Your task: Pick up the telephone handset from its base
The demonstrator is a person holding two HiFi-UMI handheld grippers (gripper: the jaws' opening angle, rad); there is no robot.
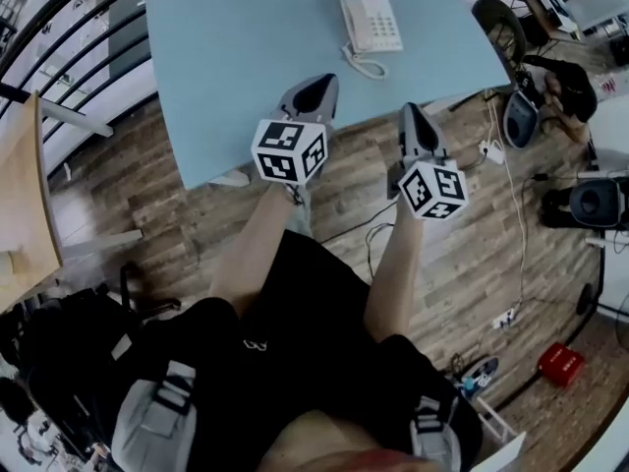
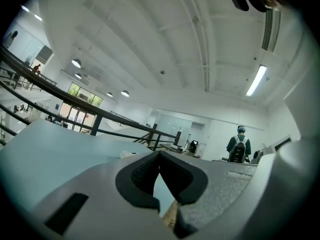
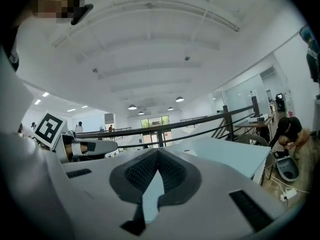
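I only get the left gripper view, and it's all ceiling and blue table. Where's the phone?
Observer: The telephone sits on the far part of the blue table.
Operator: Is the handset lifted yet?
Observer: No, the handset lies on its base, along the left side.
Operator: What about the right gripper?
Observer: Its jaws are shut on nothing, near the table's front edge.

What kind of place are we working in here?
Likely a large open-plan office or lab hall: a pale blue table with a white desk telephone, a black railing along a gallery, and a high white ceiling with strip lights.
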